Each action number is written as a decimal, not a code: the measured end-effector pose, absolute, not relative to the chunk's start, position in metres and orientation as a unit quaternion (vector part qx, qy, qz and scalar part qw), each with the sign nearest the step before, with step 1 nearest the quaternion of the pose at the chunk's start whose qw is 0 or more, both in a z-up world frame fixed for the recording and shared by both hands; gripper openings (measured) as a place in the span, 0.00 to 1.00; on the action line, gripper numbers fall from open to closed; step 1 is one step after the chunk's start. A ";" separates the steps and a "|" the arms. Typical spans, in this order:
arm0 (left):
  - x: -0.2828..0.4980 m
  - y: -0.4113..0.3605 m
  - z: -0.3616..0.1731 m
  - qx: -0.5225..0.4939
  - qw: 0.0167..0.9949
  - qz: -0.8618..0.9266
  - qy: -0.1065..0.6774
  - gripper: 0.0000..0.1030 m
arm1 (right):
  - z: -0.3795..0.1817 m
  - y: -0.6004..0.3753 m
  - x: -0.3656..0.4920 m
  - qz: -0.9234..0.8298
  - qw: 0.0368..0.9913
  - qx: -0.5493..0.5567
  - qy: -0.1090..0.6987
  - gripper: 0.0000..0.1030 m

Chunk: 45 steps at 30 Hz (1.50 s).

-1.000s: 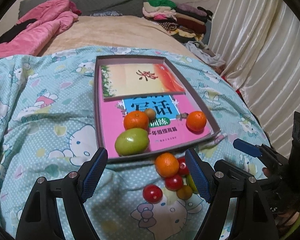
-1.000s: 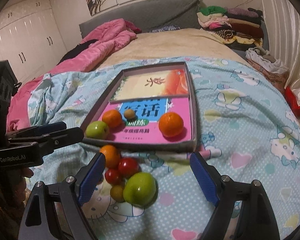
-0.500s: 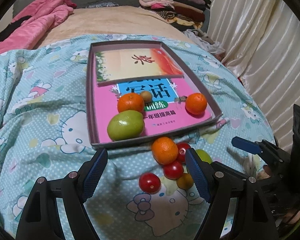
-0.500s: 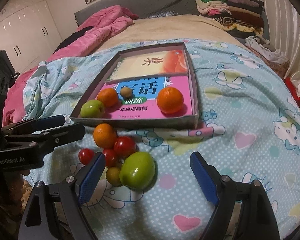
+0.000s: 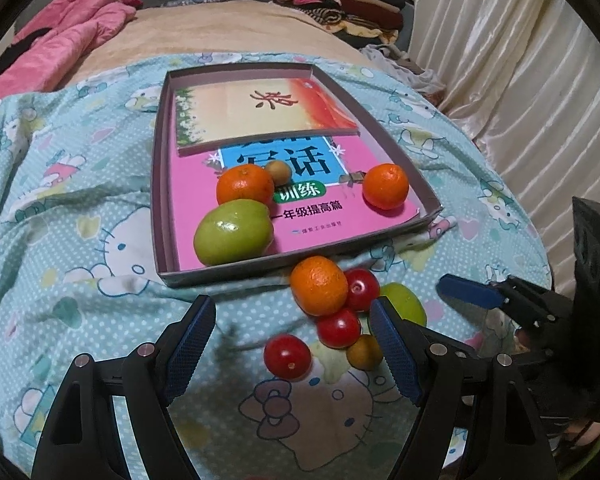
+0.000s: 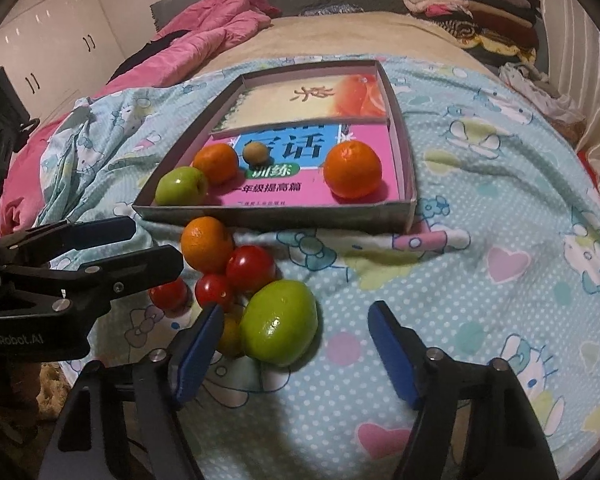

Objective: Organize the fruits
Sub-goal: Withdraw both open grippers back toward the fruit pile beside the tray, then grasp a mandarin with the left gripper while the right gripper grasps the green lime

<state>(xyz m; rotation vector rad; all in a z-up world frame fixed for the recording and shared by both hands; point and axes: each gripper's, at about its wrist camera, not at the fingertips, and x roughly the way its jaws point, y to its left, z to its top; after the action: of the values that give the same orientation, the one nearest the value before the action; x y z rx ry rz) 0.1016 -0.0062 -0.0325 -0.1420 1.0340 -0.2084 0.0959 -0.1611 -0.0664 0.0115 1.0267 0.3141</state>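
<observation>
Just beside the tray's near wall (image 6: 276,218), loose fruit (image 6: 278,322) crowds.

On the bed (image 6: 500,208): a shallow box (image 6: 276,216) holding two books (image 6: 340,192), one partly over the other. Inside the box, on the nearer book: two oranges (image 6: 352,174), an apple (image 6: 180,186) at the left near corner, a small round fruit (image 6: 255,153) behind. Just before the box wall: a loose cluster (image 6: 240,276) of an orange, tomatoes and another apple, touching.
</observation>
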 end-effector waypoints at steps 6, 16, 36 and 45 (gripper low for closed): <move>0.104 -0.008 -0.038 -0.071 0.859 -0.104 0.496 0.75 | -0.076 -0.158 0.100 0.164 0.846 0.018 0.507 0.54; 0.112 -0.012 -0.047 -0.079 0.850 -0.119 0.507 0.62 | -0.085 -0.157 0.107 0.177 0.832 0.042 0.523 0.46; 0.131 -0.011 -0.062 -0.107 0.839 -0.131 0.517 0.44 | -0.078 -0.165 0.109 0.154 0.848 0.011 0.507 0.46; 0.135 -0.007 -0.063 -0.138 0.833 -0.143 0.517 0.35 | -0.079 -0.167 0.111 0.156 0.849 0.017 0.505 0.46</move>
<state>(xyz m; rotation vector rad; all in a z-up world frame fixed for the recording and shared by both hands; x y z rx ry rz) 0.1349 -0.0067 -0.0632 -0.2921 1.0951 -0.3038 0.1114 -0.1669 -0.0785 0.0361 1.0642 0.3288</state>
